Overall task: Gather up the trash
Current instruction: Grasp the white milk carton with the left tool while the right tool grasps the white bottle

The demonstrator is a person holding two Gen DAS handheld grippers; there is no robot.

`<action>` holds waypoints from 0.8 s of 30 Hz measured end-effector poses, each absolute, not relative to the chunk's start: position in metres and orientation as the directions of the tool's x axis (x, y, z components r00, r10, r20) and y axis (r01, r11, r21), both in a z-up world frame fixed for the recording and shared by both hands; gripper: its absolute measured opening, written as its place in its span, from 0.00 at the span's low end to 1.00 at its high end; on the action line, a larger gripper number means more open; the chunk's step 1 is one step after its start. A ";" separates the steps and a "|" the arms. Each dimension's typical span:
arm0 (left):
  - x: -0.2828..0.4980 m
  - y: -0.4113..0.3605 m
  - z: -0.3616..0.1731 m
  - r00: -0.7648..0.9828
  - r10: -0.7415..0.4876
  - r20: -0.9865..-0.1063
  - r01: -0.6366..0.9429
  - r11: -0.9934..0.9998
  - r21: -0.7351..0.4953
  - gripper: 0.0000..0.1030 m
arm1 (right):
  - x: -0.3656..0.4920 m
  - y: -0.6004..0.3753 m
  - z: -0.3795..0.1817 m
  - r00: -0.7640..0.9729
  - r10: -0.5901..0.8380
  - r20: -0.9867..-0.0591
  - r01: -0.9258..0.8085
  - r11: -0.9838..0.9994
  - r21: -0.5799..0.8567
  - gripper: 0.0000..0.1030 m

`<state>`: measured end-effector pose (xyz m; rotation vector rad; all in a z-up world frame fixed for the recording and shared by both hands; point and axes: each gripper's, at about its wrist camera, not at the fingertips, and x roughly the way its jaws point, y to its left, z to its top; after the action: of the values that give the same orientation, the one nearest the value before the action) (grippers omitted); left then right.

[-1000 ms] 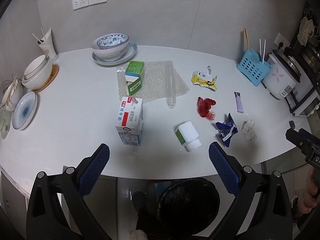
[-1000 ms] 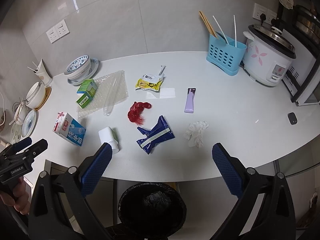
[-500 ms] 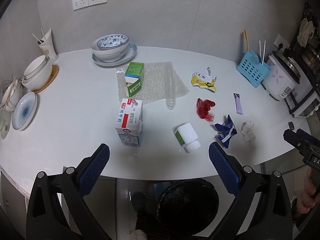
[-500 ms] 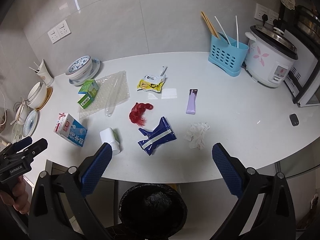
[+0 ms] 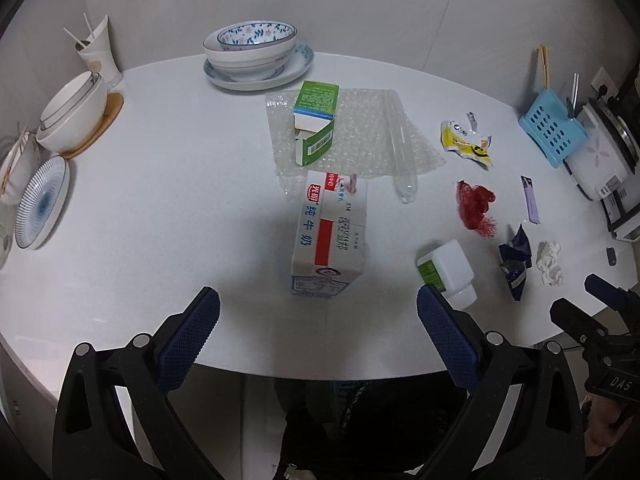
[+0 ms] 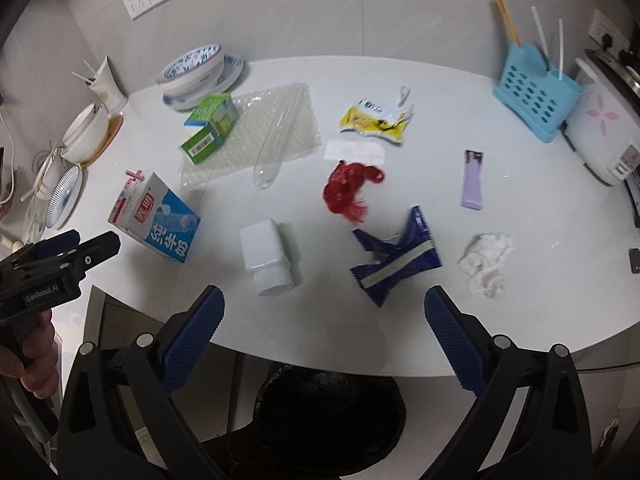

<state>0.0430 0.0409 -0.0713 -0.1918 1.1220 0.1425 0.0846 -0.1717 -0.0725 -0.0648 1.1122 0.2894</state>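
Note:
Trash lies scattered on the white table [image 5: 160, 200]. A milk carton [image 5: 330, 236] lies just ahead of my open left gripper [image 5: 318, 320], centred between its fingers. To its right are a white bottle [image 5: 448, 270], red netting [image 5: 474, 206] and a blue wrapper [image 5: 516, 260]. In the right wrist view, my open right gripper [image 6: 324, 320] hovers at the table's near edge, with the white bottle [image 6: 266, 254] and blue wrapper [image 6: 394, 262] just beyond it. Crumpled tissue [image 6: 486, 258], a yellow packet [image 6: 376, 120], a purple sachet [image 6: 472, 180] and a green box [image 6: 208, 128] on bubble wrap [image 6: 256, 136] lie farther off.
A black-lined bin [image 6: 328, 416] stands under the table's front edge. Stacked bowls [image 5: 250, 52], plates [image 5: 40, 204] and a cup sit at the back left. A blue utensil basket [image 6: 534, 96] and a rice cooker [image 6: 608, 132] stand at the right.
Both grippers have moved forward and down toward the table. The milk carton now sits close in front of the left gripper, and the right gripper is nearer the bottle and blue wrapper.

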 end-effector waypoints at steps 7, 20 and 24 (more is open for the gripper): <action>0.069 0.053 -0.105 0.382 -0.021 -0.924 -0.167 0.982 -0.092 0.92 | 0.108 -0.137 -0.111 0.348 0.153 -0.925 -0.256 0.965 0.064 0.93; 0.101 0.059 -0.135 0.325 -0.074 -0.943 -0.077 0.992 -0.104 0.74 | 0.140 -0.103 -0.153 0.267 0.111 -0.957 -0.236 0.971 0.047 0.78; 0.103 0.061 -0.137 0.318 -0.085 -0.944 -0.067 0.991 -0.112 0.67 | 0.143 -0.102 -0.161 0.236 0.115 -0.965 -0.219 0.974 0.063 0.70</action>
<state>0.1032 0.0606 -0.1373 -0.1391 1.2482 -0.0125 0.1430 -0.1021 -0.1608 -0.0917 1.3131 0.2296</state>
